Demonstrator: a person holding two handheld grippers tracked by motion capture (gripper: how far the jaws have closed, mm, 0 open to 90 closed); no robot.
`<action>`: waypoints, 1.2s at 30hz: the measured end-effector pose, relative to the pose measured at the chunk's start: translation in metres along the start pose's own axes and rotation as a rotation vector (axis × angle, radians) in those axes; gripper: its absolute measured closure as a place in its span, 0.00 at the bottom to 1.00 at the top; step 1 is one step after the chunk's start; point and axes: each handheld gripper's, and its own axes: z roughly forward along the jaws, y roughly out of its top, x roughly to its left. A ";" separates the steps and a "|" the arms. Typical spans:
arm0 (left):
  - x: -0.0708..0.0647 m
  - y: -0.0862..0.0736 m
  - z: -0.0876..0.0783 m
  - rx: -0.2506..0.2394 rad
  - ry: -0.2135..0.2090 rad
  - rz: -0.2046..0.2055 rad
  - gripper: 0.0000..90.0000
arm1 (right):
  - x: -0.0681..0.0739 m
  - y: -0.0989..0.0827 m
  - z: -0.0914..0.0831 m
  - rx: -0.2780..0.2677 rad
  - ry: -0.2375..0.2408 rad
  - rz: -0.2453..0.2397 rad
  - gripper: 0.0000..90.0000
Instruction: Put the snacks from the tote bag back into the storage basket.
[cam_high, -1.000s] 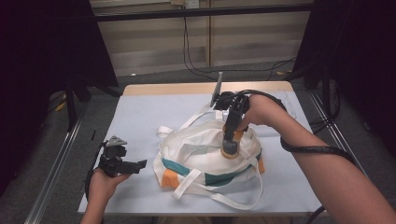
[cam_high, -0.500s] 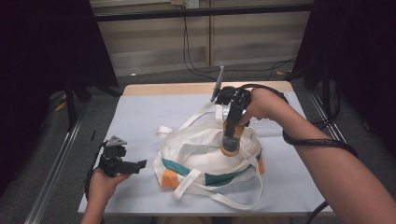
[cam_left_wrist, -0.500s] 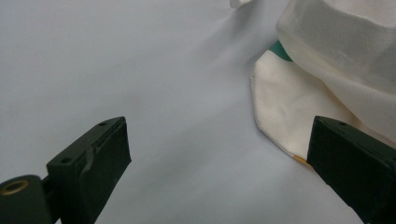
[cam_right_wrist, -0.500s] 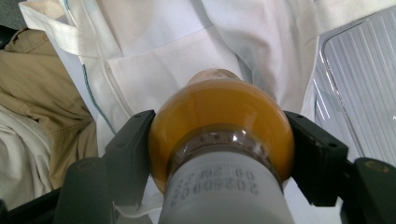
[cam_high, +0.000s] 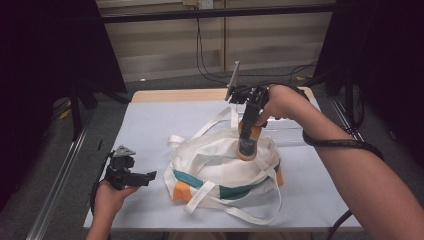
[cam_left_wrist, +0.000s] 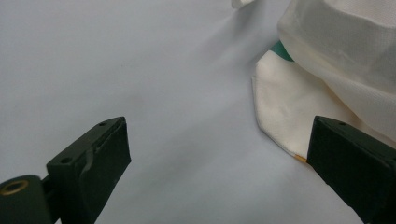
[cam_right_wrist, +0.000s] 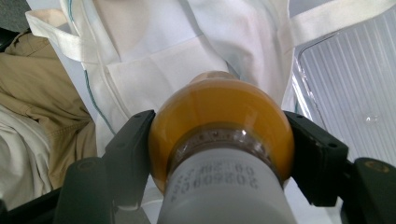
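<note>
Right hand-held gripper (cam_high: 248, 131), frame centre, clamped on orange juice bottle (cam_right_wrist: 219, 135), cap end up, over white tote bag (cam_high: 220, 165) mouth. Left hand-held gripper (cam_left_wrist: 219, 163), lower left, jaws apart, empty, above the counter (cam_high: 150, 130). Risk: floppy bag mouth closes, bottle snags on the rim or a strap.

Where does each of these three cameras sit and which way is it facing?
High view: above the person's side, looking forward and down at the table; both forearms enter.
Left gripper view: on the left claw, facing the tote bag; open black jaws.
Right gripper view: on the right claw, jaws gripping an orange bottle.
All share the bag.
</note>
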 end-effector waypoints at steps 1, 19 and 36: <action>-0.001 0.000 0.001 -0.009 0.003 -0.004 0.06 | -0.001 0.000 -0.001 -0.002 0.000 -0.008 0.34; -0.003 0.000 0.003 0.011 -0.008 0.009 0.06 | -0.014 0.010 -0.018 -0.012 -0.012 -0.006 0.34; -0.007 0.001 0.003 0.006 -0.009 0.011 0.06 | -0.027 0.013 -0.035 -0.003 -0.034 -0.019 0.34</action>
